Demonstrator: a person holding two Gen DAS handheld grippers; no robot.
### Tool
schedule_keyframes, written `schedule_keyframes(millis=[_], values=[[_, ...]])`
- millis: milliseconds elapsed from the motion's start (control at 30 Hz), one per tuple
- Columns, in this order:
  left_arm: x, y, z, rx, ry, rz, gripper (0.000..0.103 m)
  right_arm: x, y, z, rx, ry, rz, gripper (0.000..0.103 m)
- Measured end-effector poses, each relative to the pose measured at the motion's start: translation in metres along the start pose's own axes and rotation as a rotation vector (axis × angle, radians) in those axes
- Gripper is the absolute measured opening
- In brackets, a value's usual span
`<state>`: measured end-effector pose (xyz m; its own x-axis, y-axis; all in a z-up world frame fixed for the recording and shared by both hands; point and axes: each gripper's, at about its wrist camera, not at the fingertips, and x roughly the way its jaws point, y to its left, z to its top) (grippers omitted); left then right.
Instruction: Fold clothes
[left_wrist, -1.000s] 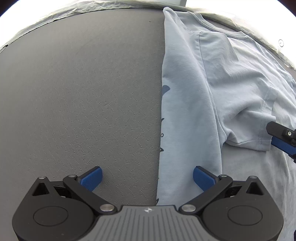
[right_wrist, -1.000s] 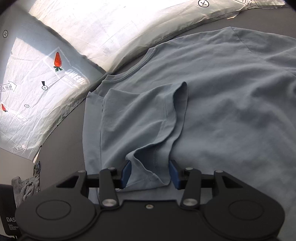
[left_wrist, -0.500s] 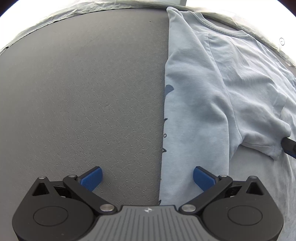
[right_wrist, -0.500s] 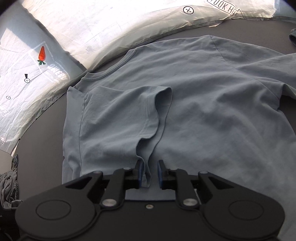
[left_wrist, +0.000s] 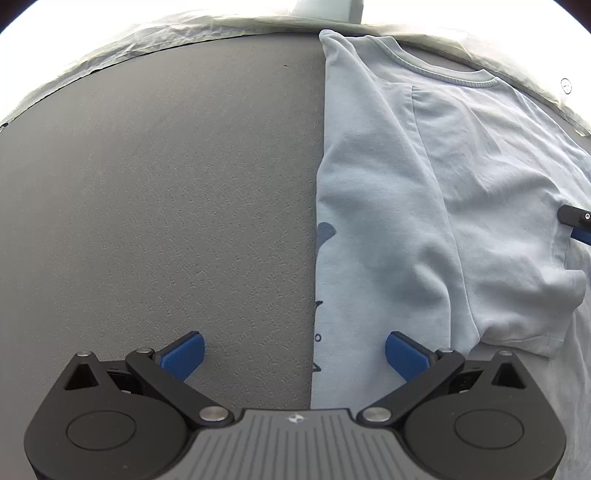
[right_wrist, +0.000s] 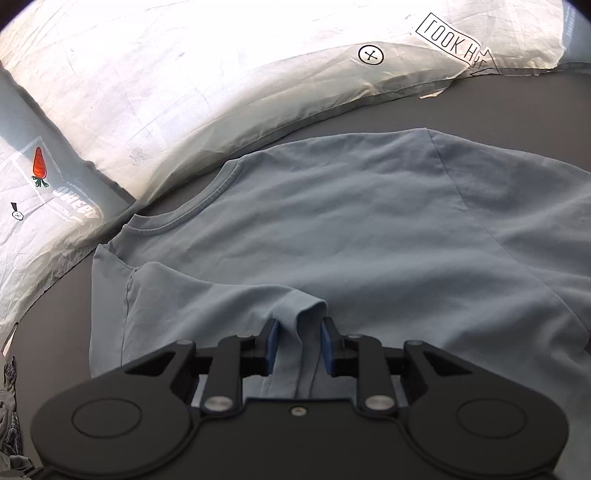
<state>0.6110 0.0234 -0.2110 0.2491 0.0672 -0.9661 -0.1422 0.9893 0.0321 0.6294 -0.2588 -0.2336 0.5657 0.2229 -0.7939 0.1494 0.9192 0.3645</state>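
A light blue T-shirt (left_wrist: 424, 221) lies flat on a dark grey table (left_wrist: 147, 203), its left side folded inward to a straight edge. My left gripper (left_wrist: 294, 354) is open and empty, straddling that folded edge low over the table. In the right wrist view the shirt (right_wrist: 369, 221) spreads ahead, collar at the far left. My right gripper (right_wrist: 298, 345) stands partly open around the folded-in sleeve's cuff (right_wrist: 306, 314), which runs between the blue pads without being pinched. The right gripper's tip shows at the left wrist view's right edge (left_wrist: 578, 225).
A white printed sheet (right_wrist: 221, 92) with a carrot picture (right_wrist: 39, 167) borders the table's far side. Dark crumpled clothing (right_wrist: 9, 417) lies at the left edge. Bare table surface stretches left of the shirt.
My right gripper closed on the sleeve cuff, carried it across the shirt, and has now opened partly. The sleeve lies flatter. My left gripper stayed open and barely shifted.
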Motion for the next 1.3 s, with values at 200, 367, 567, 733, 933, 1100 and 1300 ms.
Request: schedule_keyframes(millis=[200, 367, 567, 733, 933, 1100, 1300], values=[[0.003, -0.005, 0.007, -0.003, -0.002, 0.003, 0.103, -0.013, -0.008, 0.004, 0.007, -0.062, -0.001, 0.001], [0.012, 0.002, 0.008, -0.018, 0.001, -0.012, 0.103, -0.007, -0.022, 0.006, 0.069, -0.026, -0.037, 0.005], [0.01, 0.0, 0.001, -0.025, 0.008, -0.005, 0.103, -0.033, -0.023, -0.017, 0.122, -0.03, -0.001, 0.025], [0.003, -0.012, -0.01, 0.007, 0.006, -0.014, 0.103, -0.048, -0.005, -0.052, 0.1, 0.011, 0.048, 0.029], [0.002, -0.015, -0.019, 0.015, 0.001, -0.005, 0.103, -0.044, 0.015, -0.077, -0.053, 0.042, 0.001, 0.018], [0.01, -0.017, -0.011, 0.004, 0.015, -0.003, 0.103, -0.053, 0.006, -0.07, -0.097, 0.012, -0.063, 0.012], [-0.005, -0.027, 0.005, 0.039, -0.042, -0.043, 0.103, -0.084, -0.058, -0.038, 0.047, -0.134, -0.143, 0.028]])
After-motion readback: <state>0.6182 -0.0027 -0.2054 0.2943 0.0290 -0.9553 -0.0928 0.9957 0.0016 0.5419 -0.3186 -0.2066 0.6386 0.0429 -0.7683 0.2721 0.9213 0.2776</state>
